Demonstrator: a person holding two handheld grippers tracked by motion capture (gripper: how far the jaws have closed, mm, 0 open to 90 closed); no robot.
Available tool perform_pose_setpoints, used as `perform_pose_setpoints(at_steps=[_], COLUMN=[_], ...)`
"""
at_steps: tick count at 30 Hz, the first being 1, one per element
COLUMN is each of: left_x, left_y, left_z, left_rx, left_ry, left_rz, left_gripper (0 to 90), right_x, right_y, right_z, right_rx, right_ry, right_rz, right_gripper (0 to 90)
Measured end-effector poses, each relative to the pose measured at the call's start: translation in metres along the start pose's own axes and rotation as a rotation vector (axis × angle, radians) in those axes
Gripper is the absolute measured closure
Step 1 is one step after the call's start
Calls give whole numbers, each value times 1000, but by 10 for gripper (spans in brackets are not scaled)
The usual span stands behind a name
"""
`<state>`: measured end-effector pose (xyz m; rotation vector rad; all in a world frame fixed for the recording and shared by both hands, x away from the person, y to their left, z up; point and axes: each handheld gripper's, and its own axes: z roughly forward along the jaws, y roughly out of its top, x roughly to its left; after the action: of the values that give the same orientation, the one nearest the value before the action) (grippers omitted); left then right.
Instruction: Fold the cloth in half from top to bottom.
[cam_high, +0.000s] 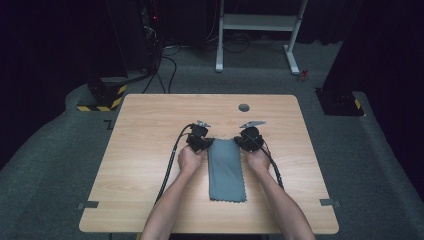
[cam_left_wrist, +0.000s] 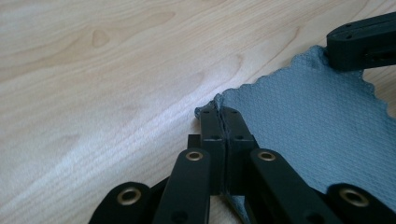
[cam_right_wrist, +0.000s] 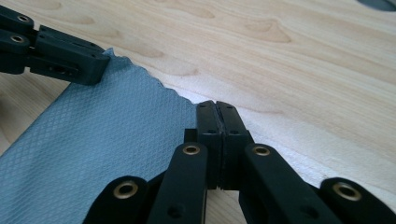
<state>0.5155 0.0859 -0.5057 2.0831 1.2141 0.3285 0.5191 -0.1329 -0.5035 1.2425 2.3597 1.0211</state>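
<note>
Pinching the far corners of a thin, limp grey-blue microfibre cloth (cam_high: 226, 170) lying flat mid-table (cam_high: 150, 150), the left gripper (cam_left_wrist: 223, 116) and right gripper (cam_right_wrist: 216, 112) stand clenched on its light, floppy fabric.

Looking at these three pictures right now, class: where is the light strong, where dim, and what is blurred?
High view: room dark, the light wooden table and grey-blue zigzag-edged cloth evenly lit. Left gripper view: a pale sheen crosses the wood; the left hand-held gripper looks soft close up. Right gripper view: bright glare beside the right hand-held gripper; cloth weave sharp.
</note>
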Motion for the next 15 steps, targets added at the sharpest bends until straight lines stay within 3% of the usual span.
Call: perform_pose_setpoints(at_steps=[3, 5, 7, 12, 15], left_x=[-2, 1, 0, -1, -1], left_y=[7, 11, 14, 20, 17], left_z=[-2, -1, 1, -1, -4], left_rx=[-18, -13, -11, -40, -48], left_ry=[1, -9, 0, -21, -32], left_rz=[22, 7, 23, 14, 17], left_gripper=[890, 890, 890, 889, 889], right_x=[-3, -7, -11, -15, -14], right_y=[1, 1, 2, 0, 1], right_z=[-3, -4, -4, -6, -11], right_rx=[-12, -17, -26, -31, -50], right_ry=[-4, -4, 1, -9, -1], right_rz=[16, 32, 48, 72, 58], right_gripper=[899, 899, 900, 900, 899])
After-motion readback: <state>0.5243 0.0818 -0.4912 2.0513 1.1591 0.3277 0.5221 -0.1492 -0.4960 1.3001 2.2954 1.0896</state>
